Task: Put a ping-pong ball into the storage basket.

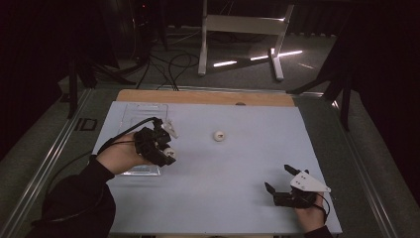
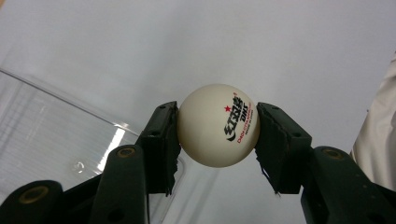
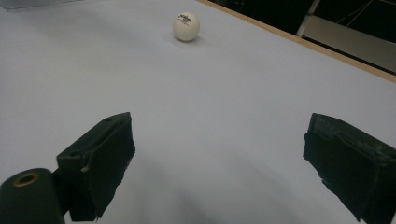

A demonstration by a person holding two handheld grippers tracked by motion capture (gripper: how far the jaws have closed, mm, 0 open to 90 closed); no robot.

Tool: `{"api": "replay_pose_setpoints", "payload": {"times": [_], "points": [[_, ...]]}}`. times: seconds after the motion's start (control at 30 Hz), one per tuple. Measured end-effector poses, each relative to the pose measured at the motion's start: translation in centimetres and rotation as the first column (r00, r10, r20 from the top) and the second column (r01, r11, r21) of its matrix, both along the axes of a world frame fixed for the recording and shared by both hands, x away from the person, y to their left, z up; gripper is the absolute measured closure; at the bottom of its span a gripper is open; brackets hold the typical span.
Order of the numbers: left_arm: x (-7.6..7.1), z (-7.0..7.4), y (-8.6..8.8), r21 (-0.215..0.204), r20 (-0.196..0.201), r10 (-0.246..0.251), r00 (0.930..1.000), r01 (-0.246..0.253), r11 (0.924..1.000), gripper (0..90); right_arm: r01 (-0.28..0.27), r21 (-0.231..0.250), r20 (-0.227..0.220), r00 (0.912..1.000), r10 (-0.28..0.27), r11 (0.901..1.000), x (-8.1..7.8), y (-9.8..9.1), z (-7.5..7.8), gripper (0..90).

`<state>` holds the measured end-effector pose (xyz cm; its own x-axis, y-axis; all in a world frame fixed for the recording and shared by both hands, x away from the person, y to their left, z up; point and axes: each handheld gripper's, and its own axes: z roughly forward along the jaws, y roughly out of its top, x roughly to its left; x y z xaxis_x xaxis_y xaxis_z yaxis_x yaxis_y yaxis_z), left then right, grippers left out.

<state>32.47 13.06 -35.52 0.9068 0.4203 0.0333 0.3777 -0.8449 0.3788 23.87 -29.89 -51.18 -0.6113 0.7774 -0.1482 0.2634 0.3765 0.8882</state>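
We see the left gripper (image 2: 217,126) clamped on a white table-tennis ball with red and black print (image 2: 218,125), its two black padded jaws pressing the ball's opposite sides so that the ball sits squarely between the tips. Just below and behind those jaws lies a clear, ribbed plastic tray (image 2: 51,126), its near rim running under the left jaw; in the high view the same gripper (image 1: 168,151) hangs over that tray's (image 1: 143,110) near right corner. The right gripper (image 3: 219,154) stands wide with nothing between its jaws, low over the pale blue table cover (image 3: 224,93). Well ahead of it, slightly left of its midline, a second white table-tennis ball (image 3: 186,26) rests alone on the cover.
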Motion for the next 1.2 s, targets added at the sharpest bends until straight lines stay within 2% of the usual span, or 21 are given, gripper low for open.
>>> {"api": "replay_pose_setpoints", "payload": {"times": [0.37, 0.4, 0.43, 0.77, 1.1, 1.17, 1.2], "points": [[1.8, 0.5, 0.8, -0.023, 0.012, 0.059, 0.9982, -0.059, 0.9980, 52.2, -0.005, -0.006, 0.000, 1.0000, 0.005, 1.0000, 0.0, 0.0, 0.0, 8.5], [2.0, 0.6, 1.0, -0.036, 0.007, 0.061, 0.9981, -0.060, 0.9975, 52.3, -0.004, -0.006, -0.002, 1.0000, 0.004, 1.0000, 0.0, 0.0, 0.0, 8.5], [2.2, 0.7, 1.2, -0.047, 0.004, 0.070, 0.9976, -0.069, 0.9965, 52.2, -0.004, -0.007, 0.000, 1.0000, 0.004, 1.0000, 0.0, 0.0, 0.0, 8.5], [4.0, 1.5, 2.4, -0.056, 0.022, 0.133, 0.9908, -0.132, 0.9897, 52.3, -0.004, -0.006, -0.001, 1.0000, 0.004, 1.0000, 0.0, 0.0, 0.0, 8.5], [5.5, 1.2, 3.2, -0.062, 0.028, 0.199, 0.9795, -0.197, 0.9784, 52.2, -0.005, -0.004, -0.001, 1.0000, 0.005, 1.0000, 0.0, 0.0, 0.0, 8.5], [5.8, 1.0, 3.4, -0.067, 0.030, 0.227, 0.9734, -0.225, 0.9721, 52.3, -0.004, -0.006, 0.000, 1.0000, 0.004, 1.0000, 0.0, 0.0, 0.0, 8.5], [6.0, 1.0, 3.5, -0.065, 0.028, 0.228, 0.9733, -0.226, 0.9720, 52.2, -0.004, -0.005, 0.000, 1.0000, 0.004, 1.0000, 0.0, 0.0, 0.0, 8.5]]}}
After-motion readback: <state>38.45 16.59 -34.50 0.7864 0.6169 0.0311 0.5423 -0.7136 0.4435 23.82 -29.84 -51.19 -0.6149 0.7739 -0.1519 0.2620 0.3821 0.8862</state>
